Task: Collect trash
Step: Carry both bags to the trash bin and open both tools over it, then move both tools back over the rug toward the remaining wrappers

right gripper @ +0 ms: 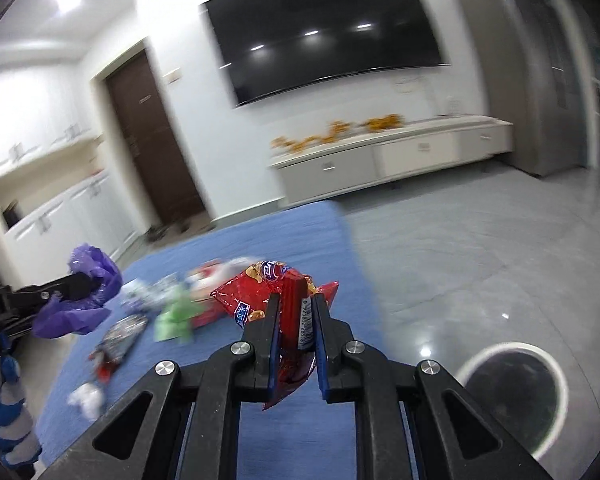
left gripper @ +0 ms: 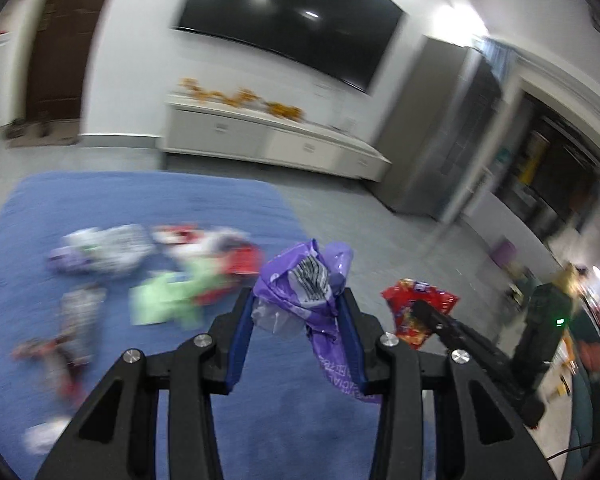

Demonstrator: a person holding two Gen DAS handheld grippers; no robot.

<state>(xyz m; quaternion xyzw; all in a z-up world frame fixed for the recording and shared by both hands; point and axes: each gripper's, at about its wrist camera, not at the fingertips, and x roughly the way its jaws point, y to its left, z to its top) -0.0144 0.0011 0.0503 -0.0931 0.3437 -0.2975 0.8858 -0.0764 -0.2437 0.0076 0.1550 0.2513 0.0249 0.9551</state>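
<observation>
Left wrist view: the left gripper [left gripper: 300, 304] is clamped on a crumpled purple bag [left gripper: 304, 280], raised above the blue rug [left gripper: 140, 196]. At 10 o'clock from it, a blurred litter pile [left gripper: 160, 268] lies on the rug; at 3 o'clock the right gripper [left gripper: 424, 312] carries a red wrapper [left gripper: 416, 304]. Right wrist view: the right gripper [right gripper: 296, 312] is closed on the red wrapper [right gripper: 260, 292], held above the rug [right gripper: 260, 236]. A white-rimmed bin [right gripper: 512, 396], interior dark, stands on the grey floor at 4 o'clock. The left gripper [right gripper: 80, 284] with the purple bag [right gripper: 88, 296] appears at 9 o'clock, and the pile [right gripper: 160, 312] lies between. Status: two pieces are lifted but not yet binned; several wrappers remain, so collection appears at an early-to-middle stage.
</observation>
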